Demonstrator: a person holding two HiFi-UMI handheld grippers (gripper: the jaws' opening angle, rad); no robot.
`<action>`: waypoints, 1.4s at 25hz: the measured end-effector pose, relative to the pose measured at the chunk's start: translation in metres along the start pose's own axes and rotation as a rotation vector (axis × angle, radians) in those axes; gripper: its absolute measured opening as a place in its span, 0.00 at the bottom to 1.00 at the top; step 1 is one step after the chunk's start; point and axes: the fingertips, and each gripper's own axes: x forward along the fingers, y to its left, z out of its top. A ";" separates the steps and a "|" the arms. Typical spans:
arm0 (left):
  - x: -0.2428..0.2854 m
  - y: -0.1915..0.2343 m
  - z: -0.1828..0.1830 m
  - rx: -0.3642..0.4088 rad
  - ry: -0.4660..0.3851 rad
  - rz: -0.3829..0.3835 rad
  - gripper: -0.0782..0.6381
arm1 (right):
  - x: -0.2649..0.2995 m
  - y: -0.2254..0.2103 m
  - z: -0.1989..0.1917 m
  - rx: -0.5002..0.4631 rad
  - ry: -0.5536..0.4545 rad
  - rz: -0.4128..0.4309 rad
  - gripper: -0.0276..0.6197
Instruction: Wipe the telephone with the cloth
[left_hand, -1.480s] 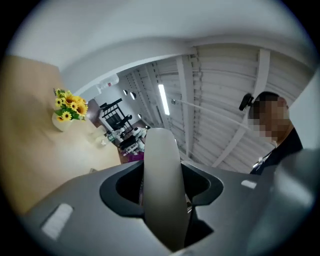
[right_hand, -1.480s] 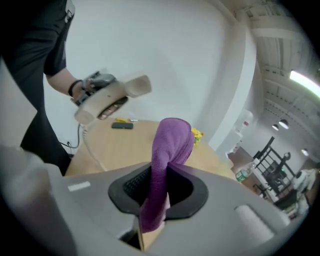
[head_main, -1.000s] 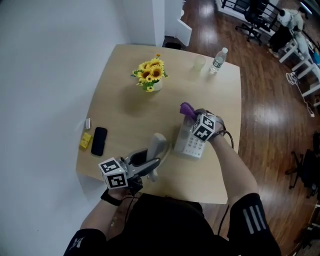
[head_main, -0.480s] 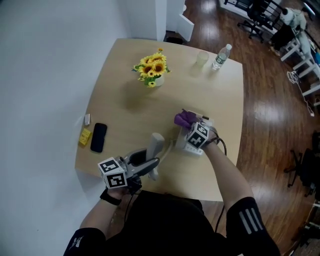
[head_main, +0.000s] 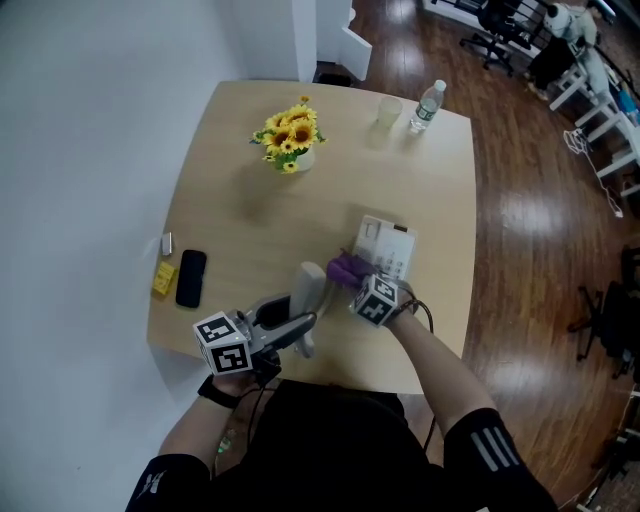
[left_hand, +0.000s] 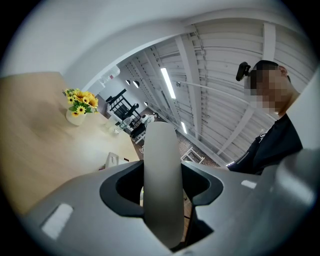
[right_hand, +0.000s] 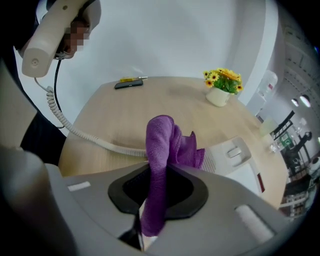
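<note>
The pale wooden table (head_main: 240, 190) carries the white telephone base (head_main: 386, 246) toward its near right part, with the cradle empty. The handset (head_main: 308, 290) is off the base and left of it, clamped upright between the jaws of the left gripper (head_main: 304, 325); the left gripper view shows the jaws pressed against both sides of its pale body (left_hand: 162, 190). From the right gripper view the handset (right_hand: 55, 35) hangs high at the left, and its coiled cord (right_hand: 85, 135) trails down across the table. The right gripper (head_main: 356, 281) is closed on the purple cloth (head_main: 345, 266), which bunches out past the jaws (right_hand: 162, 145) just beside the base's near left corner; whether it touches the base I cannot tell. At the far side stand a pot of sunflowers (head_main: 286, 140), a water bottle (head_main: 424, 104) and a clear cup (head_main: 388, 112). Near the left edge lie a black mobile phone (head_main: 190, 278) and a small yellow object (head_main: 162, 280)
</note>
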 end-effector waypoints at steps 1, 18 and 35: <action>0.000 -0.001 0.000 0.002 0.008 0.004 0.41 | 0.002 0.007 -0.003 0.003 0.003 0.012 0.14; 0.016 0.011 -0.009 0.020 0.042 0.045 0.41 | -0.019 0.082 -0.029 0.356 -0.105 0.384 0.14; 0.149 0.150 -0.050 0.097 0.319 0.521 0.41 | -0.222 0.024 -0.085 0.727 -0.680 -0.025 0.14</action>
